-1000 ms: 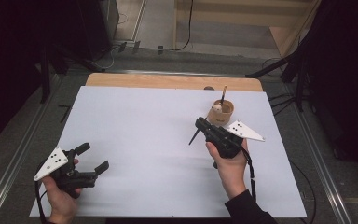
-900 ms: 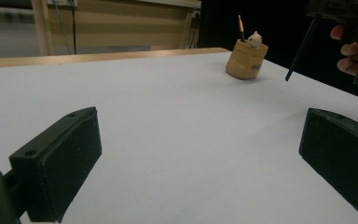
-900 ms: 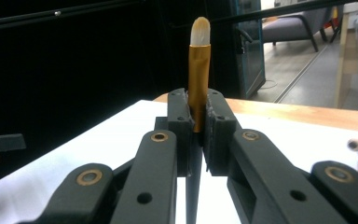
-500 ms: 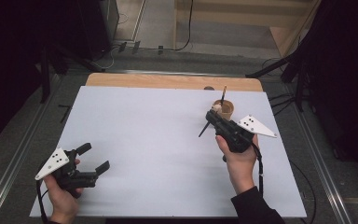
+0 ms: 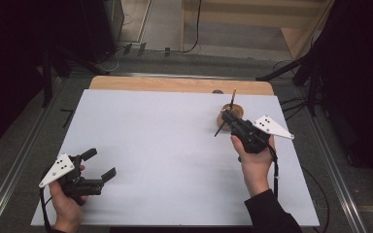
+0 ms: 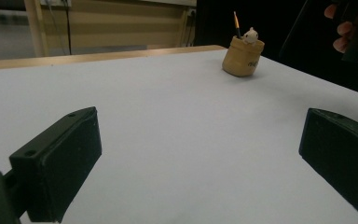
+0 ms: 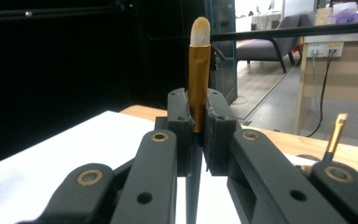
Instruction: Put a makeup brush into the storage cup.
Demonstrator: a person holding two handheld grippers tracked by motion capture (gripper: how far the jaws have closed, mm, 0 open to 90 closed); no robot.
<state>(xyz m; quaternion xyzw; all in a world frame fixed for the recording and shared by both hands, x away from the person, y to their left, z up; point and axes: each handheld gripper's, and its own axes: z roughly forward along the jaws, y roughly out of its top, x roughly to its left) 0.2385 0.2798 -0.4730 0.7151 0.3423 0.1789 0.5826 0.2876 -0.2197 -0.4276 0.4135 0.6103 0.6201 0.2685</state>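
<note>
Right gripper (image 5: 229, 121): jaws closed on a brush (image 7: 198, 70) — gold ferrule pinched between the pads, pale bristle tip up, dark handle running down below the jaws.
Holder (image 5: 230, 115): a small tan cup just past the right gripper's tips, near the far right of the white mat (image 5: 175, 160); a second brush (image 5: 233, 97) stands in it.
Left gripper (image 5: 99, 165): jaws wide apart, nothing between them, low over the near left of the mat and well apart from the holder.
Step in hand: I judge the held brush is being carried to or from the holder — which of the two I cannot tell.
Risk, grip: the pads bite on a smooth round ferrule, so the brush could pivot or slide down through them if the hand tilts.
Risk, holder: it looks light and nothing steadies it; a nudge from the jaws or the trailing handle could tip it or push it toward the mat's edge.
Risk, second brush: it leans close to the right gripper and could be caught and dragged out.
Risk, bristles: a downward miss against the rim could splay them.
</note>
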